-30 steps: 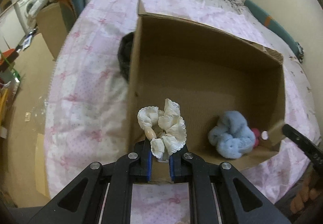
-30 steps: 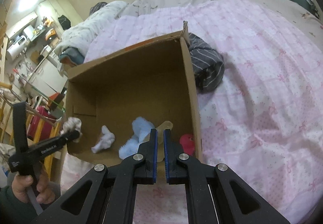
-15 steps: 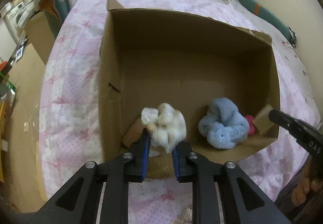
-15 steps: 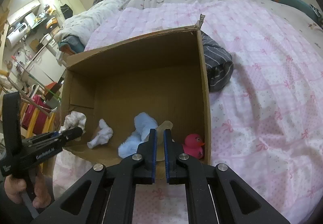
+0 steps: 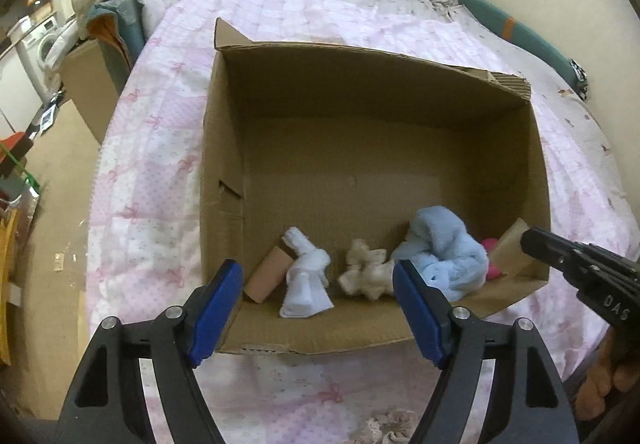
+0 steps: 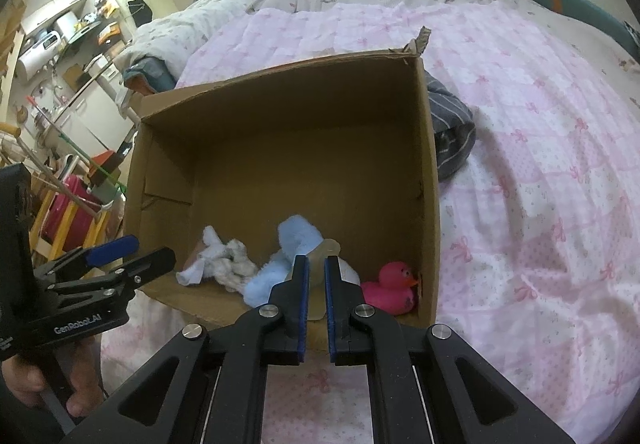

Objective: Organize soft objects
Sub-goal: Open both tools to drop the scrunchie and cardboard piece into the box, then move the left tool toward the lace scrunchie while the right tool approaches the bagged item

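Note:
An open cardboard box [image 5: 224, 132] [image 6: 428, 164] lies on the pink quilt. Inside, along its near wall, lie a white sock [image 5: 306, 280] [image 6: 204, 256], a cream frilly cloth [image 5: 366, 274] [image 6: 236, 268], a light blue fluffy cloth [image 5: 444, 248] [image 6: 296, 240] and a pink rubber duck [image 6: 392, 284], seen in part in the left wrist view [image 5: 490, 244]. My left gripper [image 5: 318, 304] is open and empty just above the box's near edge, over the cream cloth. My right gripper [image 6: 314, 280] is shut and empty at the box's near right edge.
A dark striped garment [image 6: 452, 132] lies on the quilt [image 6: 540, 184] beside the box's right wall. A lacy cloth [image 5: 384, 428] lies on the quilt in front of the box. A brown carton [image 5: 86, 80] and room clutter stand left of the bed.
My left gripper opened and let go of the cream frilly cloth, which now lies in the box beside the white sock. The right gripper stayed shut at the box's edge.

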Demonstrator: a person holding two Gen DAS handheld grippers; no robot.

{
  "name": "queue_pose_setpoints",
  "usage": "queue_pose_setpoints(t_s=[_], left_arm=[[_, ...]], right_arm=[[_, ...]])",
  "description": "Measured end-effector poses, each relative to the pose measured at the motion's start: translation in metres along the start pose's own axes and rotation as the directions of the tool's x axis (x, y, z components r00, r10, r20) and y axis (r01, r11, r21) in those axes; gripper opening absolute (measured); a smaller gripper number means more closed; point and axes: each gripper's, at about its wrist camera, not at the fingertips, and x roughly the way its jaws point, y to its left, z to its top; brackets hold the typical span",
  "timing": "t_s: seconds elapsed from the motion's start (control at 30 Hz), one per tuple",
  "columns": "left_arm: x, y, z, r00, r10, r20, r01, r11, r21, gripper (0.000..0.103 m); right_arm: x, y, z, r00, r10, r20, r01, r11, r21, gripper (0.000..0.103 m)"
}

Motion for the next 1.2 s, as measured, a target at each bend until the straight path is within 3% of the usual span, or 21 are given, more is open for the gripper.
queue_pose_setpoints(t_s=[0.23, 0.33, 0.4, 0.43, 0.47, 0.53, 1.2], left_arm=[[-0.002, -0.001, 0.001, 1.0, 0.024, 0.016, -0.024, 1.0, 0.015, 0.076], [-0.002, 0.0, 0.0, 1.0, 0.024, 0.011, -0.024, 1.0, 0.008, 0.076], [-0.002, 0.0, 0.0, 1.0, 0.029, 0.012, -0.029, 1.0, 0.009, 0.076], [-0.002, 0.0, 0.001, 0.999, 0.031, 0.014, -0.031, 0.999, 0.011, 0.076], [-0.002, 0.0, 0.001, 0.999, 0.032, 0.016, -0.032, 0.999, 0.012, 0.076], [-0.002, 0.001, 0.001, 0.999, 0.027, 0.019, -0.027, 1.0, 0.012, 0.076], [-0.019, 0.006, 0.0, 0.997, 0.062, 0.037, -0.062, 0.998, -0.01, 0.076]], right_arm=[[0.0, -0.005, 0.001, 1.0, 0.017, 0.0, -0.017, 0.999, 0.029, 0.009], [-0.001, -0.007, 0.0, 1.0, 0.024, 0.006, -0.024, 0.999, 0.047, 0.017], [-0.002, -0.008, 0.001, 0.999, 0.03, 0.016, -0.03, 0.998, 0.058, 0.031], [-0.003, -0.009, 0.002, 0.999, 0.03, 0.023, -0.031, 0.998, 0.063, 0.052], [-0.006, -0.01, 0.002, 0.999, 0.027, 0.036, -0.03, 0.997, 0.074, 0.08], [-0.013, -0.012, 0.002, 0.997, 0.016, 0.081, -0.023, 0.995, 0.098, 0.09], [-0.012, -0.02, 0.003, 0.998, 0.002, 0.063, -0.011, 0.989, 0.147, 0.09]])
